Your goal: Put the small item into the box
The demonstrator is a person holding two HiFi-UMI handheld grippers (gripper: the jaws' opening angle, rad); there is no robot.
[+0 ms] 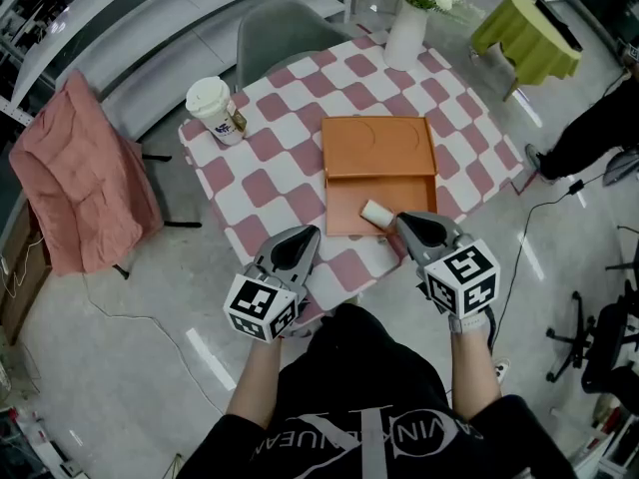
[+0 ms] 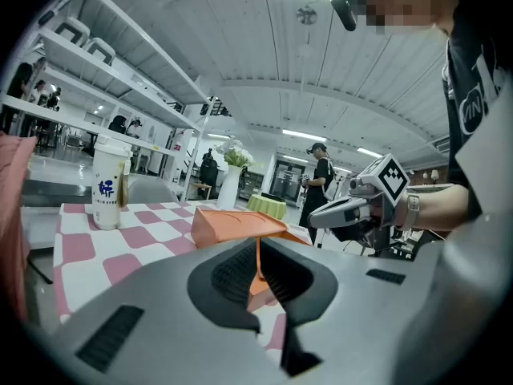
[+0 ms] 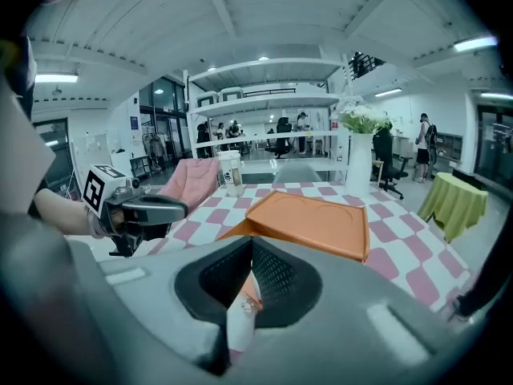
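An orange box (image 1: 379, 158) lies open on the checkered table (image 1: 270, 178), its lid flat at the far side. The small item (image 1: 376, 212), a short white cylinder, rests in the box's near tray. My right gripper (image 1: 397, 226) reaches over the tray's front edge, its tips at the item. In the right gripper view the white item (image 3: 240, 315) sits pinched in the slot between the closed jaws, with the box (image 3: 313, 223) beyond. My left gripper (image 1: 305, 239) hovers at the table's near edge, left of the box, jaws together and holding nothing.
A lidded paper cup (image 1: 217, 110) stands at the table's far left. A white vase of flowers (image 1: 407, 30) stands at the far edge. A grey chair (image 1: 285, 28) is behind the table. A pink jacket (image 1: 85, 173) hangs at left. A person (image 1: 599, 128) is at right.
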